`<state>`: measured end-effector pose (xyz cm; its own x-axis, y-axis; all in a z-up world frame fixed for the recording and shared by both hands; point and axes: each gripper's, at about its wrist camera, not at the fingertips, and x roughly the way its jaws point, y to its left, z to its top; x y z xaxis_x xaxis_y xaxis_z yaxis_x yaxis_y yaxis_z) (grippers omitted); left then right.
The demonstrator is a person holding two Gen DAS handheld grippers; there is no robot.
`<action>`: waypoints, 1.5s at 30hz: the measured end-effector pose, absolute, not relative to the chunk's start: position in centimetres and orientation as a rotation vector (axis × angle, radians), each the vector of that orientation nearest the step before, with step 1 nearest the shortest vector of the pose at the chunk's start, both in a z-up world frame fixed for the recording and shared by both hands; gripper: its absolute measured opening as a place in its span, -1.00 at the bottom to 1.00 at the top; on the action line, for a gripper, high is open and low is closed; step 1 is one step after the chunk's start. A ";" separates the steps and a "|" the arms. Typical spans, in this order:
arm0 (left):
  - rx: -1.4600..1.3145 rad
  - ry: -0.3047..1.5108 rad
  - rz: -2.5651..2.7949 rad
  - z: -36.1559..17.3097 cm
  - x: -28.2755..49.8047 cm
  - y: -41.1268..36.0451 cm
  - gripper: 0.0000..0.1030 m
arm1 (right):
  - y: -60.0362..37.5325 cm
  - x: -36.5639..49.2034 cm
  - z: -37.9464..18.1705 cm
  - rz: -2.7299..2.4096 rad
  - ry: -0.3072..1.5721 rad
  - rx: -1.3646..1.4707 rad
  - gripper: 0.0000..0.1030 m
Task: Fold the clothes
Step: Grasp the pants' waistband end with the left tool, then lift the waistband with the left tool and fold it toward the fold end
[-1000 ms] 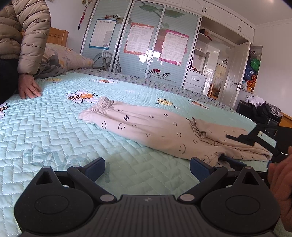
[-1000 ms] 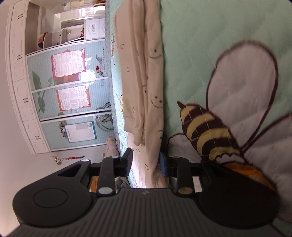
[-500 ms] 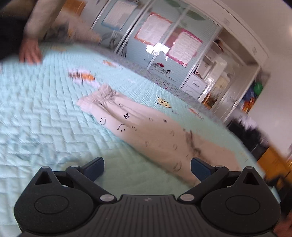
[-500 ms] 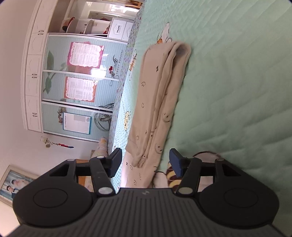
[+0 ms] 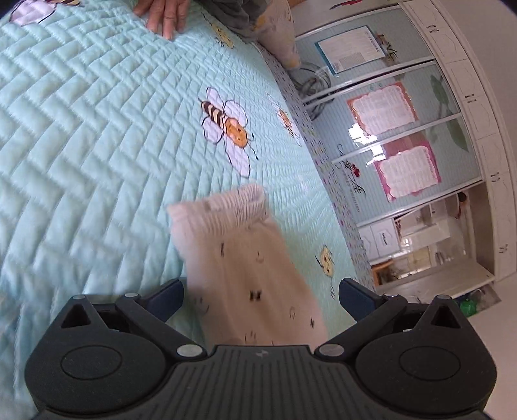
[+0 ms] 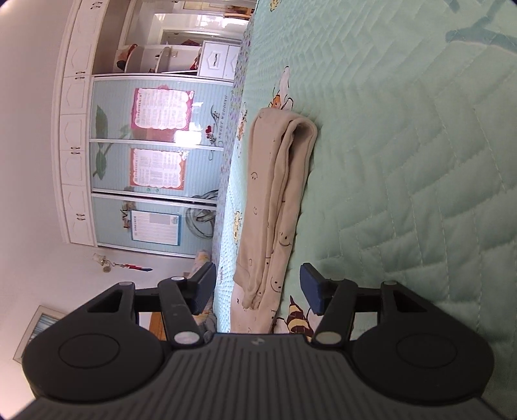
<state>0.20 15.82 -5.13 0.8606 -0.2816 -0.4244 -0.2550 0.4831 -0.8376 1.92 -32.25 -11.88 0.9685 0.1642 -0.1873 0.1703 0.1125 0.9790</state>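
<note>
Two grippers, both with jaws spread and nothing between them. Low in the left view, the left gripper [image 5: 261,295] stands wide over the trousers [image 5: 245,258], whose body fills the gap between the blue pads without either pad touching cloth; that spread reads as room to drop onto the fabric, though which edge it wants I can't call. Just beyond, the gathered waistband [image 5: 226,206] lies at frame centre, flat on the quilt [image 5: 80,145]. Past that, a stitched bee [image 5: 226,124] sits clear of the cloth, and at the top edge a bystander's hand [image 5: 164,14] presses the quilt, well away from the work. Over to the right view, rolled sideways: the right gripper [image 6: 258,286] is moderately open near the other end of the trousers [image 6: 274,200], where one leg end is doubled back on the garment and its rounded fold [image 6: 303,129] sits up the frame. So they lie long and narrow, legs together, part folded; my read is a lengthwise fold stands and a shorter fold remains. Wardrobe doors [image 6: 155,161] close the far left.
</note>
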 end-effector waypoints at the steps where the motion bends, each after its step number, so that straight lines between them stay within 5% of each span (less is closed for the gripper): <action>1: -1.071 0.567 -0.011 -5.0 0.9 15.8 0.98 | -32.4 2.0 -11.9 0.006 0.272 1.463 0.15; 13: -0.864 0.556 -0.011 -4.1 4.2 14.2 0.89 | -34.2 1.8 -13.1 0.137 0.229 1.496 0.15; 14: -0.834 0.564 -0.016 -4.2 4.2 14.0 0.78 | -34.2 1.8 -13.2 0.143 0.227 1.499 0.15; 15: -0.803 0.572 -0.022 -4.2 4.2 13.8 0.35 | -34.3 1.7 -13.2 0.148 0.225 1.501 0.15; 16: -0.786 0.585 -0.027 -4.4 4.3 13.7 -0.34 | -34.4 1.6 -13.2 0.153 0.223 1.504 0.15; 18: -0.798 0.623 -0.040 -5.2 4.7 14.1 -0.75 | -34.5 1.5 -13.2 0.158 0.219 1.510 0.15; 28: -0.659 0.568 -0.046 -3.5 4.7 12.8 -0.84 | -34.9 0.7 -13.2 0.182 0.214 1.548 0.16; 33: -0.477 0.494 -0.062 0.1 4.2 9.3 -0.84 | -35.5 0.4 -12.8 0.197 0.226 1.594 0.32; 45: 0.181 0.338 -0.326 6.6 1.4 -14.2 -0.83 | -39.4 -3.9 -11.8 0.202 0.058 1.753 0.73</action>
<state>1.43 -14.21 6.64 0.8918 -0.2829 -0.3531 0.3428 0.9318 0.1193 -3.87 -39.40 -11.77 0.9831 0.1510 0.1037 -0.0736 -0.1926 0.9785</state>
